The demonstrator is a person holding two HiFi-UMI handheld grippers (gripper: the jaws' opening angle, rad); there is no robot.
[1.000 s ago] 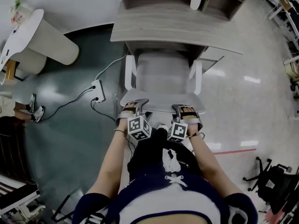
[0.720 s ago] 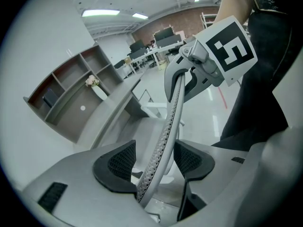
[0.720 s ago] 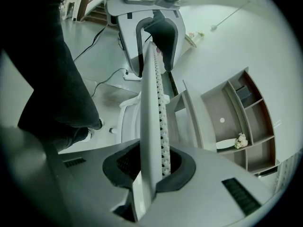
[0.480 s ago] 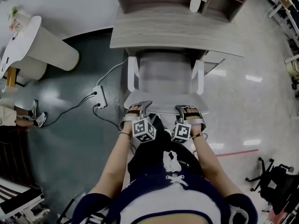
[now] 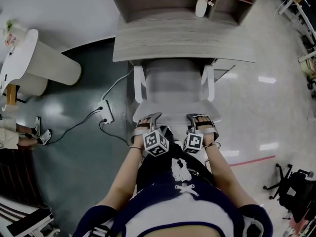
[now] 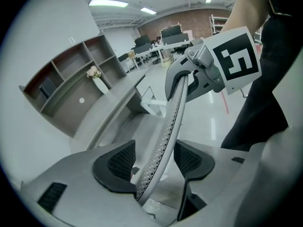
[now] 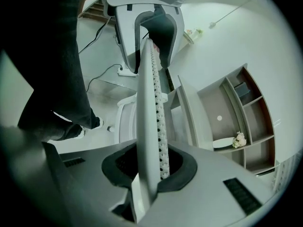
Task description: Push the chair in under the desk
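Head view is showing the bench (image 5: 182, 38) lying at 12 o'clock beyond the chair (image 5: 173, 85), right tool (image 5: 198, 117) clamping its backrest (image 5: 173, 115), left tool (image 5: 149, 117) straddling it, seemingly loosely.

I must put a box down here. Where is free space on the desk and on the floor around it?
The desk top is bare in front of the shelves; a vase stands at its back right. The floor right of the chair is open. Left of it is crowded: power strip and cables.
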